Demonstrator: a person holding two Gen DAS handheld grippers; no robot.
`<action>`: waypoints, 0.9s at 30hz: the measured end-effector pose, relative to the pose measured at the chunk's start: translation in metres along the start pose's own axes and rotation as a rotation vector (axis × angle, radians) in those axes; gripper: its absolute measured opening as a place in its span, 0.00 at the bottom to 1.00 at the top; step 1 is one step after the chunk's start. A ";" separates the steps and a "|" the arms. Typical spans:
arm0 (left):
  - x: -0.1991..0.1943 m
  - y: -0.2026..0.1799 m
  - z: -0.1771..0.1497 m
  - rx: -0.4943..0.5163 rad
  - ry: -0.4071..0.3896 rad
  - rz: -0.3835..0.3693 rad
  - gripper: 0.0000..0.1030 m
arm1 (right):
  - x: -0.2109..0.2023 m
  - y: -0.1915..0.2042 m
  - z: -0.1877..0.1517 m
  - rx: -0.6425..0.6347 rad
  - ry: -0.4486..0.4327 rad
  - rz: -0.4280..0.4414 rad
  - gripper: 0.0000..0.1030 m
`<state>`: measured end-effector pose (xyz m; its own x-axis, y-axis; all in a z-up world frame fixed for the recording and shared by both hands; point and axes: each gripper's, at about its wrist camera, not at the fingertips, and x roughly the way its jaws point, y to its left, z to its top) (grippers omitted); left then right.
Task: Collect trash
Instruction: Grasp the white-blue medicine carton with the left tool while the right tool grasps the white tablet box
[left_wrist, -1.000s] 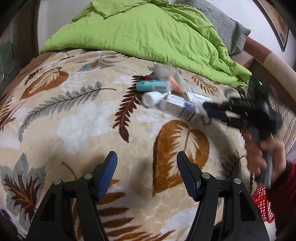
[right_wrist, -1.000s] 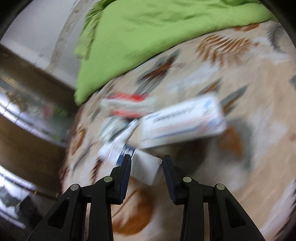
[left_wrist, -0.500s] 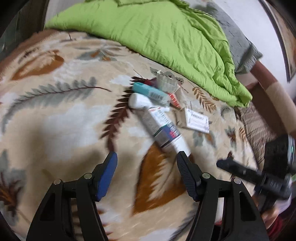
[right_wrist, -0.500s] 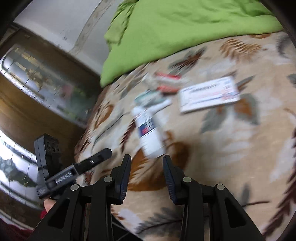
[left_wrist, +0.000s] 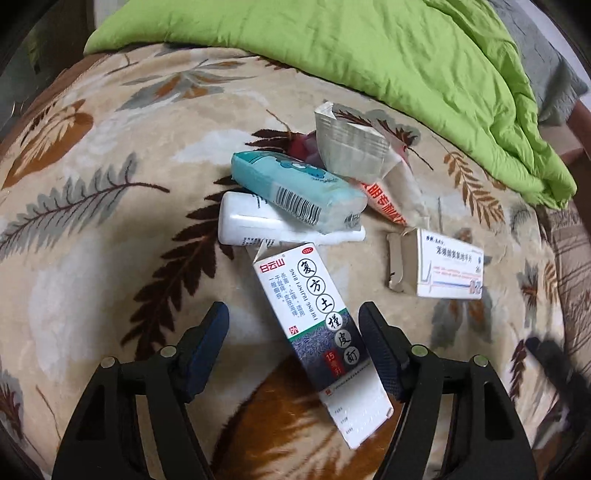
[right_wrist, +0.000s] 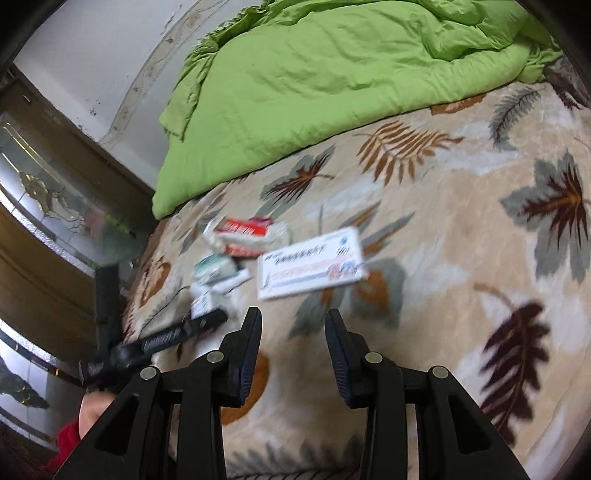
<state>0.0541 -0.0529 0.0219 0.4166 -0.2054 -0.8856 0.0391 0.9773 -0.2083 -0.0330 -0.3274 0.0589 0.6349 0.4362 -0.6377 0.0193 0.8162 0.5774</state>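
Observation:
A pile of trash lies on the leaf-patterned blanket (left_wrist: 92, 229). A long white medicine box (left_wrist: 317, 332) with Chinese print lies between the fingers of my open left gripper (left_wrist: 293, 345), its near end by the right finger. Behind it lie a white tube (left_wrist: 251, 221), a teal packet (left_wrist: 295, 190), a silver foil pack (left_wrist: 349, 147), a red-and-white wrapper (left_wrist: 384, 201) and a flat white box (left_wrist: 443, 266). My right gripper (right_wrist: 291, 347) is open and empty, short of the flat white box (right_wrist: 312, 264). The left gripper also shows in the right wrist view (right_wrist: 173, 334).
A crumpled green duvet (left_wrist: 369, 55) covers the far side of the bed. A dark wooden cabinet with glass doors (right_wrist: 44, 206) stands beside the bed on the left. A grey pillow (left_wrist: 546, 74) lies at the far right.
My left gripper has moved forward over the long medicine box, which now lies between its fingers. My right gripper has pulled back from the pile and opened wider.

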 end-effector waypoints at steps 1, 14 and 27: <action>-0.001 0.001 -0.002 0.024 -0.005 -0.014 0.54 | 0.004 -0.002 0.006 -0.005 -0.002 -0.004 0.38; -0.039 0.047 -0.039 0.111 0.010 -0.122 0.39 | 0.096 -0.027 0.077 -0.006 0.092 -0.043 0.38; -0.028 0.053 -0.038 0.103 -0.020 -0.157 0.39 | 0.065 0.033 -0.011 -0.203 0.212 0.043 0.57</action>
<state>0.0104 0.0028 0.0198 0.4163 -0.3561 -0.8366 0.1978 0.9335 -0.2989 0.0007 -0.2675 0.0308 0.4557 0.5236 -0.7199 -0.1726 0.8453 0.5056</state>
